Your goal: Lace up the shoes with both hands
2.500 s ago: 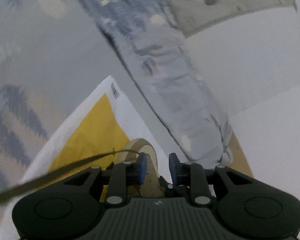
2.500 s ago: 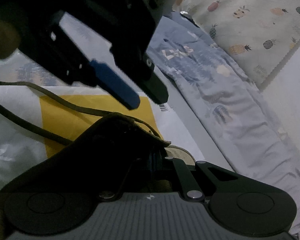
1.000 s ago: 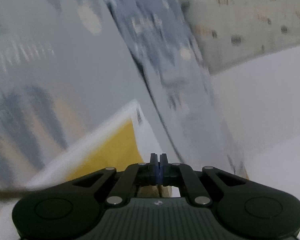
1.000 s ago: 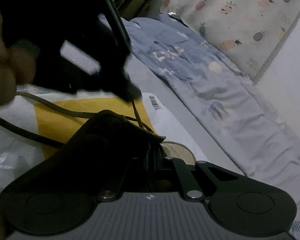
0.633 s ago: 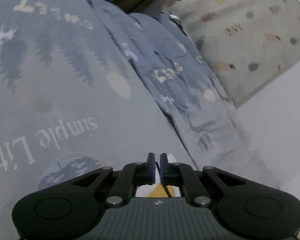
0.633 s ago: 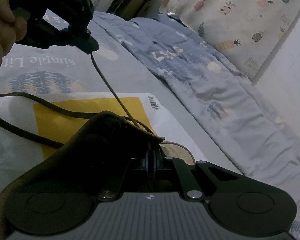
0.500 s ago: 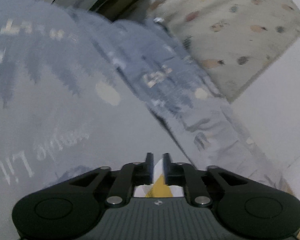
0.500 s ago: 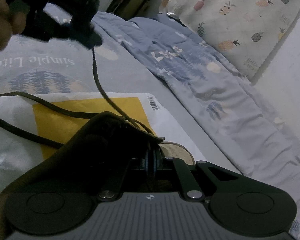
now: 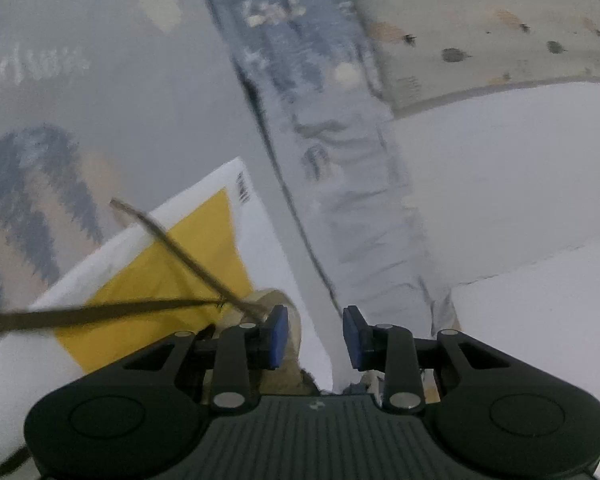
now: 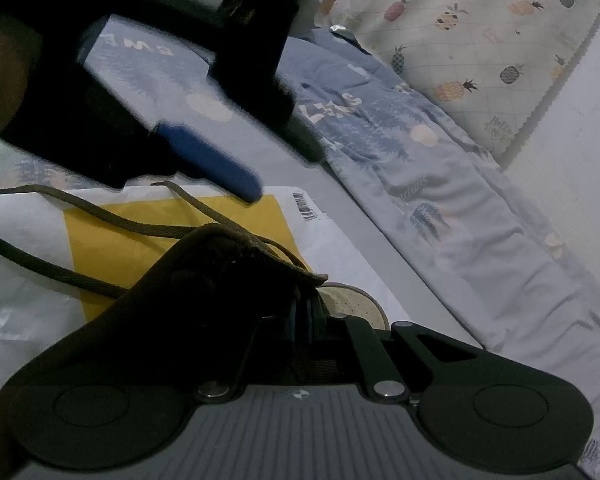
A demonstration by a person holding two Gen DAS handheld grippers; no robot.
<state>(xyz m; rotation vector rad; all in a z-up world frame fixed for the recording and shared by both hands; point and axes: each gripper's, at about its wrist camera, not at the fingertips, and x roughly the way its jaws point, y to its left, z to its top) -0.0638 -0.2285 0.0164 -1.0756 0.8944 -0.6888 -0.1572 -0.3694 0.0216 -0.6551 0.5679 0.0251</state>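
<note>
Lacing step, just after a pull-through: left gripper (image 9: 315, 336) with jaws just opened and nothing between them, the freed brown shoelace (image 10: 204, 208) lying beside its left pad over the yellow-and-white mailer bag (image 10: 112, 240); right gripper (image 10: 302, 322) clenched on the dark shoe (image 10: 204, 276) at its eyelet edge, shoe resting on the bag. Next, probably: regrasp the loose lace end near the bag's yellow patch, aim for the next eyelet. Counted: one shoe, two lace strands, one bag, two grippers.
</note>
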